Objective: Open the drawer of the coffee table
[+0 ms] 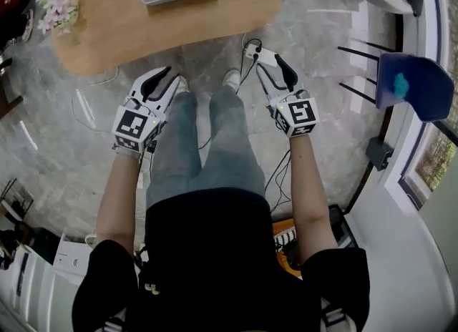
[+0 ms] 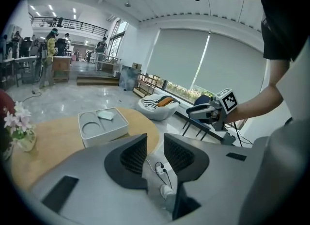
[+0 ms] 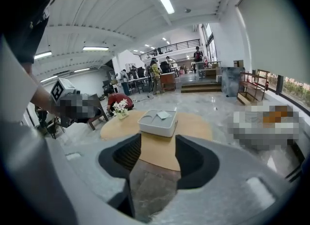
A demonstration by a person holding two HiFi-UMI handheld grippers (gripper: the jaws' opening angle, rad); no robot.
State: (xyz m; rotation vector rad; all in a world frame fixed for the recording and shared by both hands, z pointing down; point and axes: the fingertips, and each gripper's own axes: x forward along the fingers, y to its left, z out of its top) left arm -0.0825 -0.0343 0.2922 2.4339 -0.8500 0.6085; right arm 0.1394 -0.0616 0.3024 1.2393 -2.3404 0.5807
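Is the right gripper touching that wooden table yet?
Apart. In the right gripper view, the right gripper has its jaws open around bare floor, and the table has its near edge beyond their tips.

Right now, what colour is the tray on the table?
The tray is light grey, seen best in the right gripper view.

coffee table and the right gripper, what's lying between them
Marble floor, with a white power strip and cables just off the right gripper, short of the coffee table. The head view shows it.
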